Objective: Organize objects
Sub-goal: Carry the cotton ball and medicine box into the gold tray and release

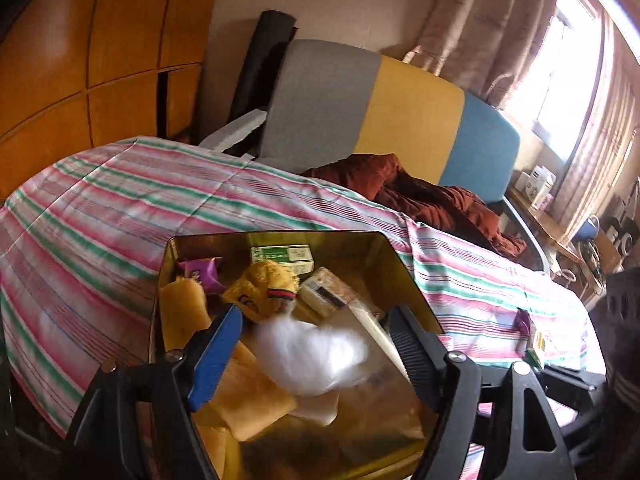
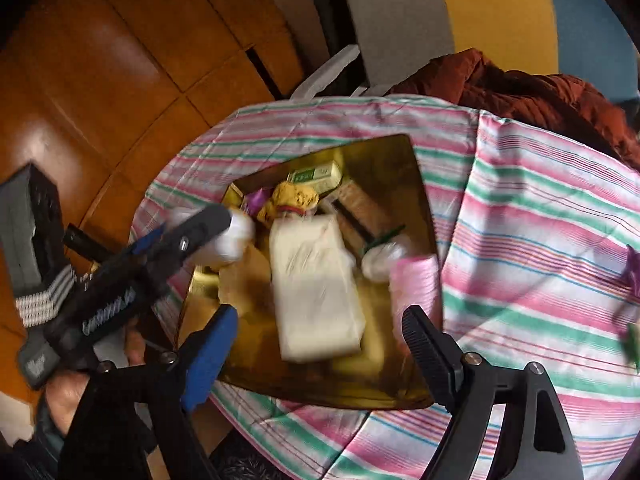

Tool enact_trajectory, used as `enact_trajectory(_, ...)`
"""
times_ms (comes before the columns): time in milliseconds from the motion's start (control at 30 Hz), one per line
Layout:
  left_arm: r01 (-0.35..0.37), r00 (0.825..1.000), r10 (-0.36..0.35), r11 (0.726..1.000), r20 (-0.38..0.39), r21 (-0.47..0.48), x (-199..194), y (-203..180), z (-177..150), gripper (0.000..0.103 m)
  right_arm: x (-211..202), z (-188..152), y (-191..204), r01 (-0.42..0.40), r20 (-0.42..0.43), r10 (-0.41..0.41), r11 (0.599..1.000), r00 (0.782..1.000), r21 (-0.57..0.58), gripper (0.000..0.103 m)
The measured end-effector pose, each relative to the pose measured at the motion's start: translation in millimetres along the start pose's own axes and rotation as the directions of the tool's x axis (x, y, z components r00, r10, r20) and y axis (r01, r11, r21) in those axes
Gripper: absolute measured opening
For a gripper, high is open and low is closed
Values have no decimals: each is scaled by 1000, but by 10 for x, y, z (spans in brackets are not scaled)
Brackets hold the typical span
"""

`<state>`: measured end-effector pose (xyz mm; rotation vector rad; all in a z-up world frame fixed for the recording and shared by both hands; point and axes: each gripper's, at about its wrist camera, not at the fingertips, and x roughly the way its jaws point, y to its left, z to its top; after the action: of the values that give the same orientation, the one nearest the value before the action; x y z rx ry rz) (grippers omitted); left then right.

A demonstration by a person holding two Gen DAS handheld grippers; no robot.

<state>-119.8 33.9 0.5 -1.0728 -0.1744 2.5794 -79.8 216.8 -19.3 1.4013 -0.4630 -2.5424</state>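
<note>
Gold tin holds one green box, one yellow plush.

Both the left gripper and right gripper have black frames with silver screws; each pairs one blue finger with one ribbed black finger.

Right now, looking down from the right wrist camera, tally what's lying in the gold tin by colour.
Yellow: 1, plush toy
Green: 1, box
Purple: 1, wrapper
Pink: 1, roll
White: 2, large pack and crumpled bag
Beige: 1, patterned packet
Total: 7 that I can tell apart; the rest is too blurred.
</note>
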Motion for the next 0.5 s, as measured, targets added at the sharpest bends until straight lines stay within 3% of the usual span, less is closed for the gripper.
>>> enact_trajectory(100,-18,1000,18,1000,0,-25,-41,70,-79,79,15,-70,-24,19,-15,-19,1000,1000,1,85)
enact_trajectory(200,-82,996,83,997,16,-13,-133,89,-165,79,-15,-141,-55,43,-8,-43,999,999,1,87)
enact_trajectory(333,-164,986,164,987,30,-3,-262,124,-266,79,-91,-226,-30,112,37,-112,994,993,-10,94)
enact_trajectory(500,-198,979,197,980,54,4,-433,101,-361,79,-235,-301,76,200,117,-193,979,974,-43,103)
